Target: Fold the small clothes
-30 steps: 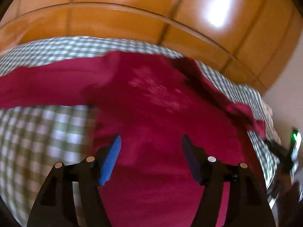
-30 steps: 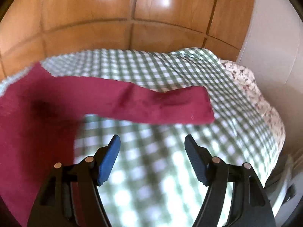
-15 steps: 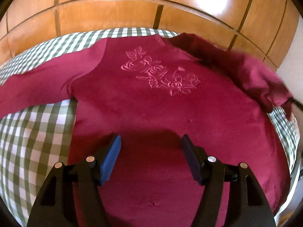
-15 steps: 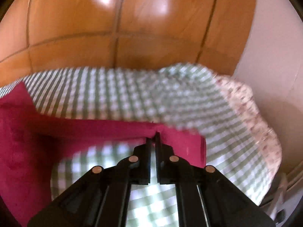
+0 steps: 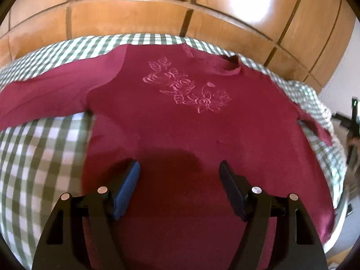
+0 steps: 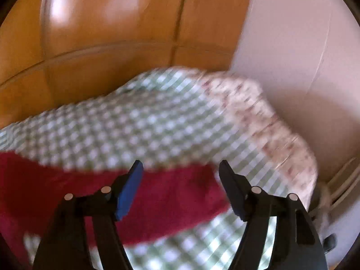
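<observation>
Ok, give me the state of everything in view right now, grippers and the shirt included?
left gripper: open, empty, over the shirt's lower body
right gripper: open, empty, above the right sleeve
red shirt: spread flat, front up, unfolded
right sleeve: stretched out sideways, view blurred
checked bedcover: spread under the shirt

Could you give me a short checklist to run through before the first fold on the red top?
1. red top lies front up on the checked cloth, rose embroidery showing: ok.
2. Body smooth, no big creases: ok.
3. sleeve on the left gripper's side spread out flat: ok.
4. Other sleeve laid out straight: cannot tell, the right wrist view is blurred.
5. left gripper open and holding nothing: ok.
6. right gripper open, over the sleeve and free of it: ok.
</observation>
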Demonstrator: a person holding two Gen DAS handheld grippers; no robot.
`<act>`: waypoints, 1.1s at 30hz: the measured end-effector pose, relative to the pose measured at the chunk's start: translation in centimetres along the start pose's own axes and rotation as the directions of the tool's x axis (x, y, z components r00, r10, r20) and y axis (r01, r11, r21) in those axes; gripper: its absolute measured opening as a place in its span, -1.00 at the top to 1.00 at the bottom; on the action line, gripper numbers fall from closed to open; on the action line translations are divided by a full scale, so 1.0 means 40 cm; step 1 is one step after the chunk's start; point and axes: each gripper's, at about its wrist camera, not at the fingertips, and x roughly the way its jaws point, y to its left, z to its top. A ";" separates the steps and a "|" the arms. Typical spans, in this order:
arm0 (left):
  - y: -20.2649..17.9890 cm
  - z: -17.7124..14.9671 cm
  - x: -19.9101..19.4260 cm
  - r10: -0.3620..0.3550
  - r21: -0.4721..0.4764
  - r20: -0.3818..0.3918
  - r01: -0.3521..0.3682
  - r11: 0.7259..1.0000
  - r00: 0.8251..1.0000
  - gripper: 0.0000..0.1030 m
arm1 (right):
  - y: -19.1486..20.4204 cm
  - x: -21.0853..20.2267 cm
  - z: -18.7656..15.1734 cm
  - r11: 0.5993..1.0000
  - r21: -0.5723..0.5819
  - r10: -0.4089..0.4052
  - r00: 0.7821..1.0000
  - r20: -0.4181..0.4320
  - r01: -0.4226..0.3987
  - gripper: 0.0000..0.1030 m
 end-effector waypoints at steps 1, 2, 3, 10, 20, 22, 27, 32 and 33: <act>0.011 -0.004 -0.019 0.002 -0.010 0.004 -0.002 1.000 1.000 -0.39 | 0.002 -0.008 -0.021 0.999 0.002 0.049 0.999 -0.017 -0.049 -0.35; 0.028 -0.009 -0.044 0.007 -0.025 0.012 -0.007 1.000 1.000 -0.39 | 0.009 -0.024 -0.052 0.993 0.003 0.114 0.993 -0.040 -0.114 -0.35; 0.051 -0.017 -0.075 0.013 -0.048 0.023 -0.012 0.999 1.000 -0.39 | 0.021 -0.047 -0.092 0.980 0.000 0.199 0.977 -0.072 -0.200 -0.35; 0.200 -0.097 -0.207 0.059 -0.198 0.025 -0.053 0.979 0.998 -0.39 | 0.160 -0.202 -0.346 0.806 -0.025 0.560 0.775 -0.294 -0.592 -0.35; 0.216 -0.265 -0.281 -0.151 -0.271 -0.030 0.137 0.953 0.988 -0.16 | 0.220 -0.351 -0.607 0.742 -0.125 0.551 0.706 -0.446 -0.659 0.00; 0.189 -0.278 -0.275 -0.167 -0.246 -0.052 0.149 0.958 0.985 0.17 | 0.232 -0.372 -0.631 0.750 -0.174 0.517 0.729 -0.448 -0.639 0.35; 0.135 -0.253 -0.290 -0.187 -0.157 -0.051 0.177 0.972 0.981 0.83 | 0.241 -0.424 -0.588 0.730 -0.215 0.545 0.743 -0.388 -0.648 0.85; 0.141 -0.233 -0.376 -0.176 -0.086 -0.018 0.174 0.981 0.984 0.83 | 0.175 -0.503 -0.545 0.703 -0.212 0.605 0.728 -0.322 -0.678 0.86; 0.139 -0.242 -0.374 -0.166 -0.074 -0.040 0.163 0.984 0.985 0.83 | 0.169 -0.494 -0.559 0.708 -0.212 0.593 0.730 -0.340 -0.674 0.86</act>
